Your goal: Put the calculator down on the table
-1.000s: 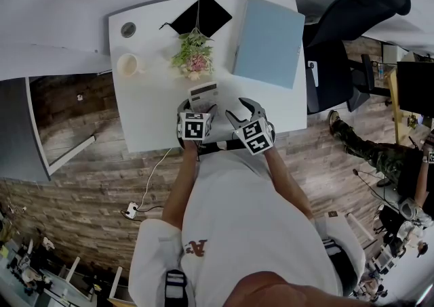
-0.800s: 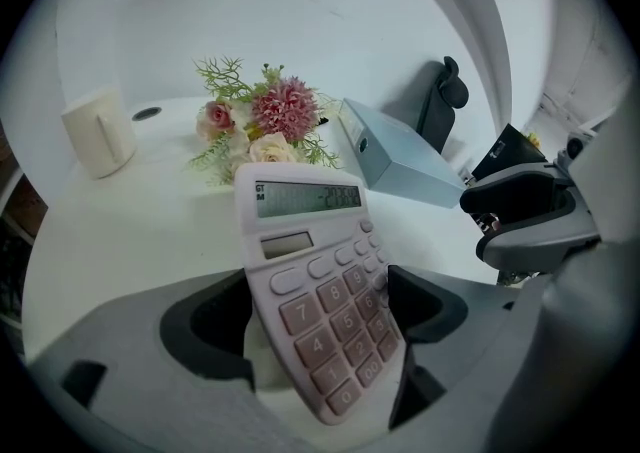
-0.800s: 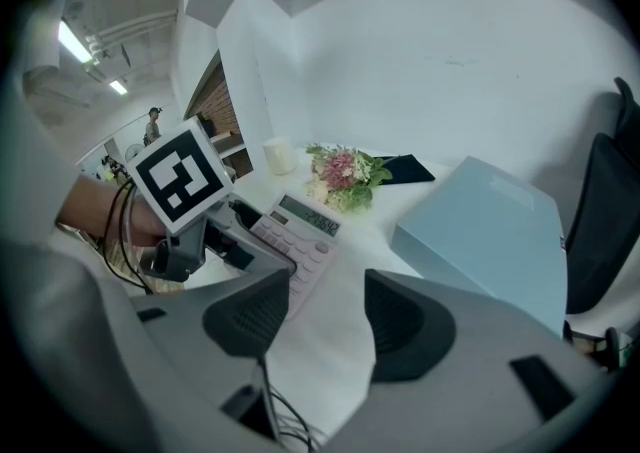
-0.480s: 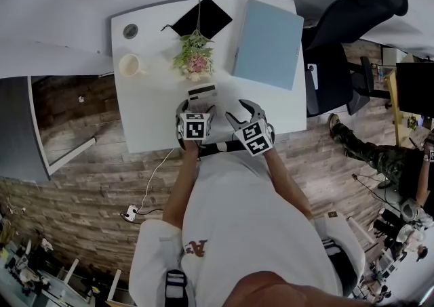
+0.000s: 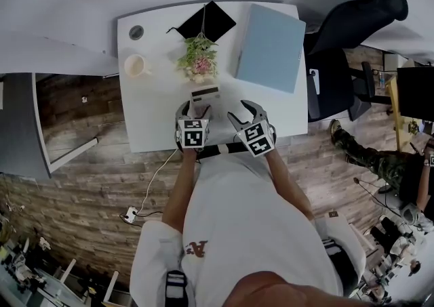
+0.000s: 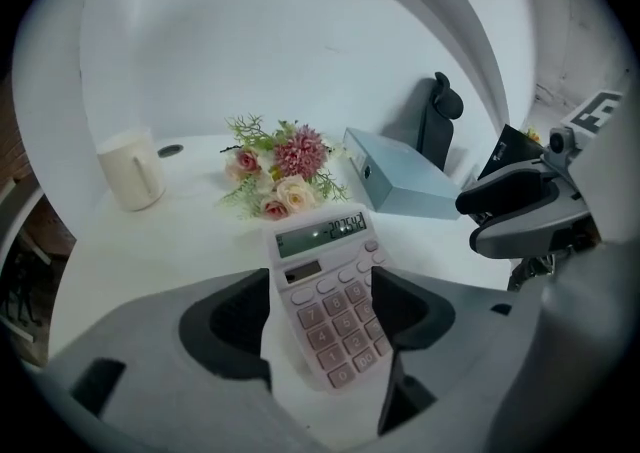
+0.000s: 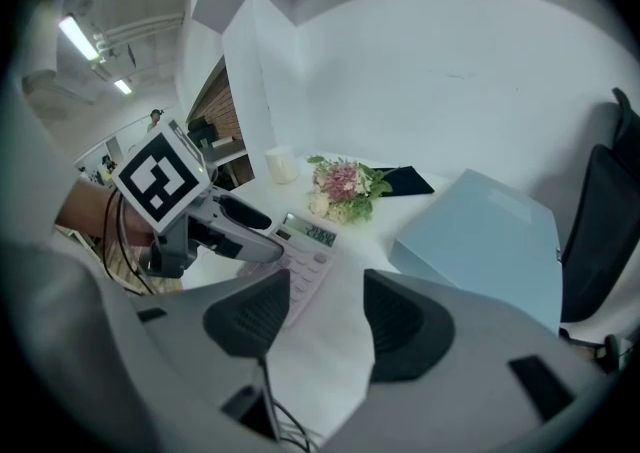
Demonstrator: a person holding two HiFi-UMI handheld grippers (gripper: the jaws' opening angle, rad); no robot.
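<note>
A pale pink calculator [image 6: 325, 291] with a lit display lies on the white table [image 5: 156, 116], just in front of the flowers. My left gripper [image 6: 320, 281] straddles its lower half and its jaws are closing. The right jaw overlaps the calculator's right edge, while a sliver of white table shows beside the left jaw. In the head view the calculator [image 5: 205, 93] pokes out beyond the left gripper [image 5: 196, 109]. My right gripper [image 5: 241, 110] hovers to its right, open and empty; in its own view [image 7: 325, 286] only bare table lies between the jaws.
A small flower bouquet [image 5: 199, 58] lies behind the calculator, a cream mug [image 5: 135, 66] at the left, a black pouch [image 5: 207, 21] at the back and a light blue box [image 5: 271, 47] at the right. A black office chair [image 5: 346, 34] stands beyond the table's right end.
The left gripper has tilted slightly over the calculator, which stays where it was. The right gripper has kept still.
</note>
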